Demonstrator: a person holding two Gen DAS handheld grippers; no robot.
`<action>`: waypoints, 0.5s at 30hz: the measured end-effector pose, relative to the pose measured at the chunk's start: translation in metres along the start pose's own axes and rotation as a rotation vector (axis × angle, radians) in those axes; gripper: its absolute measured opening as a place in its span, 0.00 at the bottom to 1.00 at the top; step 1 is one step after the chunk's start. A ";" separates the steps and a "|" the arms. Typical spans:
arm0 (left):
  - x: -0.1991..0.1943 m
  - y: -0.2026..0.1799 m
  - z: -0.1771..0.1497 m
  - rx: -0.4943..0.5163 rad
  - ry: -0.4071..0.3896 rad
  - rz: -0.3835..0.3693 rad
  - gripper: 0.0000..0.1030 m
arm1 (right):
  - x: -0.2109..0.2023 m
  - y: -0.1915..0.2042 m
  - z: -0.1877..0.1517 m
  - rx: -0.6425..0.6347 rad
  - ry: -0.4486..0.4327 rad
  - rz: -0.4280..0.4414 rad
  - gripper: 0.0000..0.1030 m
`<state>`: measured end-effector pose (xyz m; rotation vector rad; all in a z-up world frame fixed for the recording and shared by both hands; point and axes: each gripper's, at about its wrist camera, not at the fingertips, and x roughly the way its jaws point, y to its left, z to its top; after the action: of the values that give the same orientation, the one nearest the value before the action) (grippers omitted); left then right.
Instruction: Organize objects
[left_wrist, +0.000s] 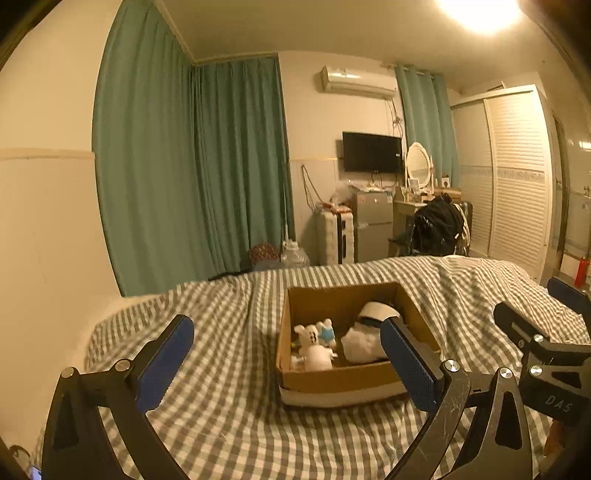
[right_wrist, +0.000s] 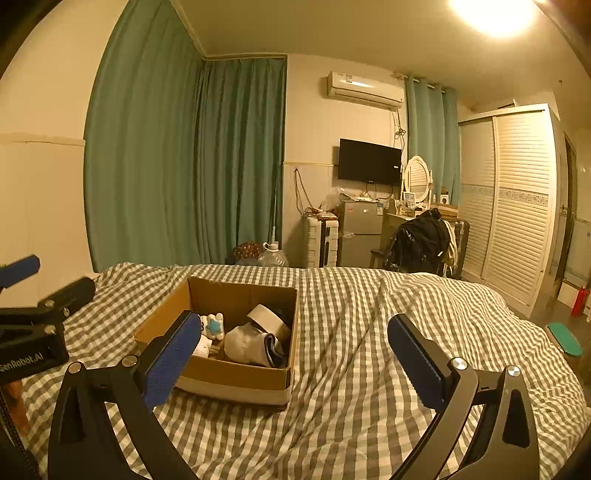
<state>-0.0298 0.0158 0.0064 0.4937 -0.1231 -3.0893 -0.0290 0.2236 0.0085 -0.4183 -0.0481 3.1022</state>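
The left claw (left_wrist: 286, 363) hangs with its blue-padded fingers spread wide and nothing between them, held low over the grey-and-white checked bed cover (left_wrist: 221, 417). From its own view the open brown cardboard box (left_wrist: 334, 382) sits at about one o'clock, just past the right finger, which reads as a stance ready to reach in or steady the near wall. The right claw (right_wrist: 290, 356) is likewise spread apart and empty, with the box at about eleven o'clock behind its left finger. The two claws flank the box, probably so either can work on it.

Inside the box lie the task's things: a small white plush rabbit (left_wrist: 314, 347) at the left, a little white toy with a blue star-like front (right_wrist: 214, 326) beside it, a soft white rolled cloth bundle (right_wrist: 245, 345) at the middle, and a white roll of wide tape (right_wrist: 267, 319) toward the far right corner. No loose item shows on the cover, so the sorting looks largely done.
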 end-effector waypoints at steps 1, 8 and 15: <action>0.000 0.001 -0.001 -0.005 0.006 -0.001 1.00 | 0.000 0.000 0.000 0.002 -0.001 0.000 0.98; 0.003 0.006 -0.002 -0.031 0.027 0.001 1.00 | 0.004 0.000 -0.002 0.016 0.023 0.000 0.98; 0.006 0.003 -0.004 -0.027 0.039 -0.011 1.00 | 0.005 0.003 -0.003 0.009 0.030 -0.006 0.98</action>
<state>-0.0345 0.0126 0.0010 0.5543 -0.0780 -3.0851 -0.0331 0.2205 0.0042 -0.4640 -0.0350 3.0884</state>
